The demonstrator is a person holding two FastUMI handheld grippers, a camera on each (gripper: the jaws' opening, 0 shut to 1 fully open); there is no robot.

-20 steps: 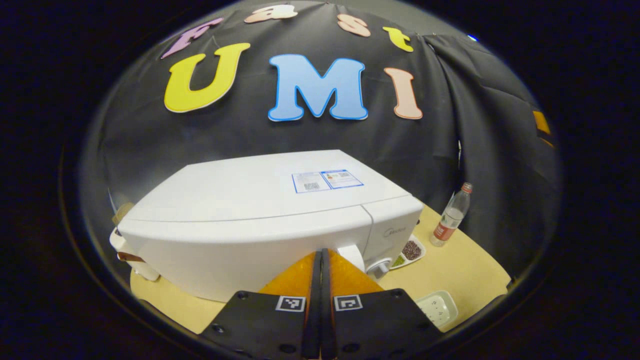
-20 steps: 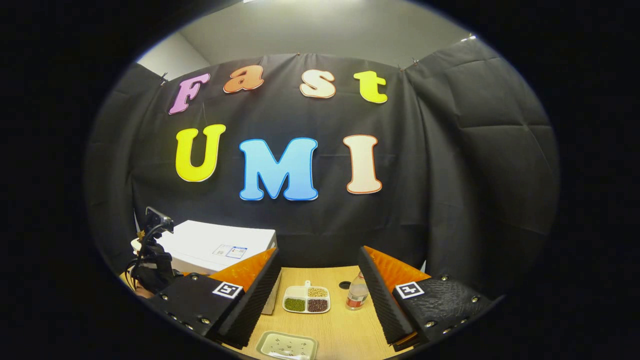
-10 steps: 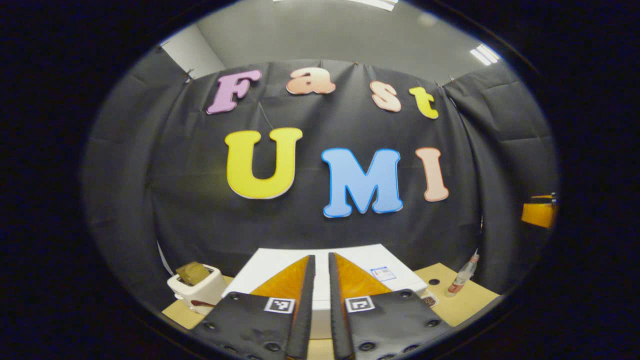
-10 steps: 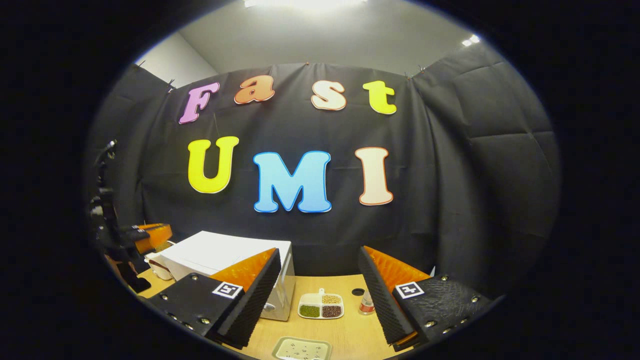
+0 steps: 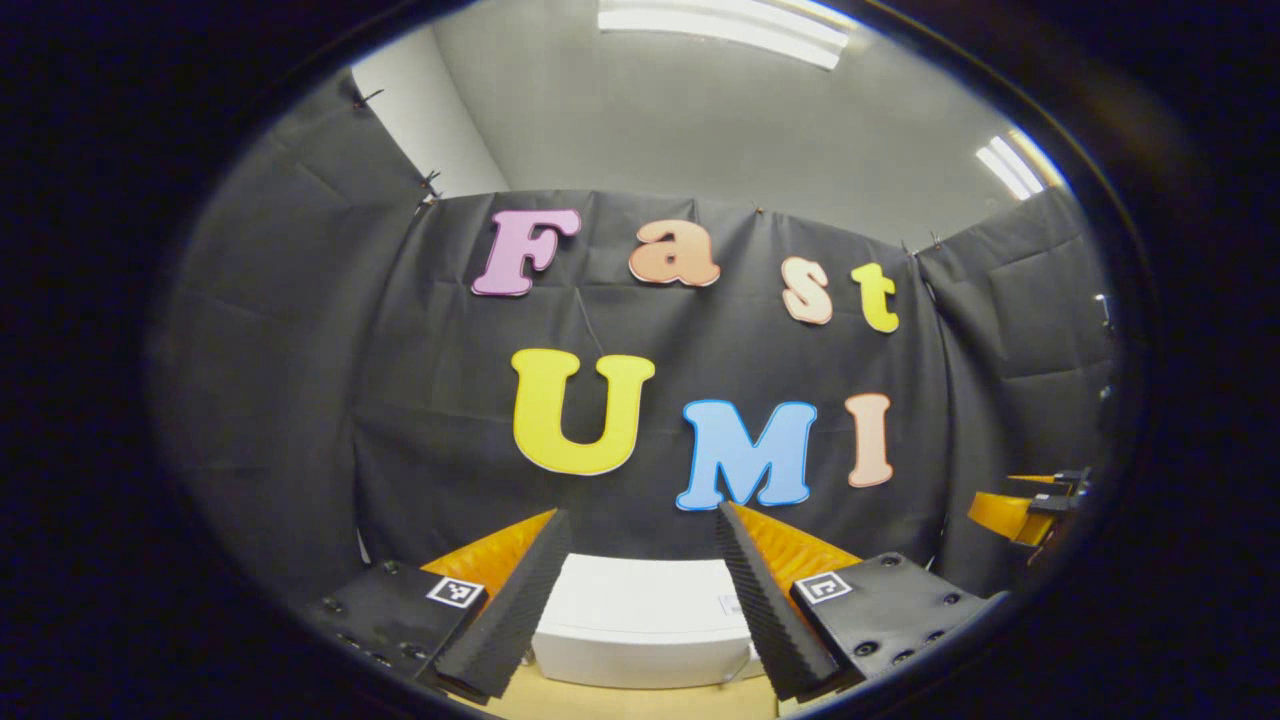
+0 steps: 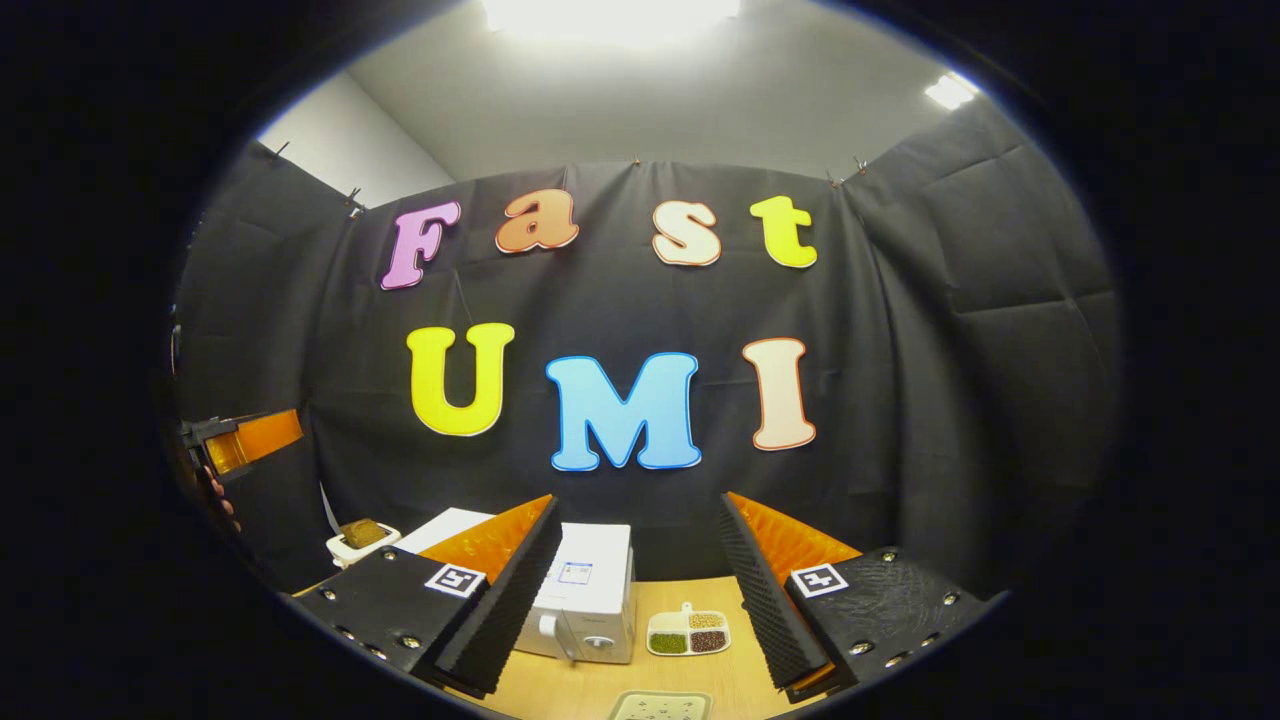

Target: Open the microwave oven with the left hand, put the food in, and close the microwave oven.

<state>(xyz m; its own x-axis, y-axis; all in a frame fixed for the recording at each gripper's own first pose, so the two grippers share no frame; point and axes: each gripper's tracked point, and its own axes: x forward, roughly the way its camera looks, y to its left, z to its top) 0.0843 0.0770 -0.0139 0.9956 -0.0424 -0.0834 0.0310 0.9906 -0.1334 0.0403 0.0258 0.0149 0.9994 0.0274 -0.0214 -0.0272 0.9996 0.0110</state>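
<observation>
The left gripper (image 5: 635,600) is pulling back from the microwave (image 5: 640,620), jaws now spreading wide and empty; right gripper (image 6: 640,590) waiting wide.

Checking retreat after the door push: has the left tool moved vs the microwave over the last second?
Yes. The left tool has backed away from the microwave, which now looks smaller and farther, and its fingers have opened.

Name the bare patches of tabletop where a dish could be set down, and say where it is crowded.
In the right gripper view, bare wood lies in front of the microwave, up to the pale tray at the near edge. It is tighter between microwave and divided dish. The toaster crowds the far left.
</observation>
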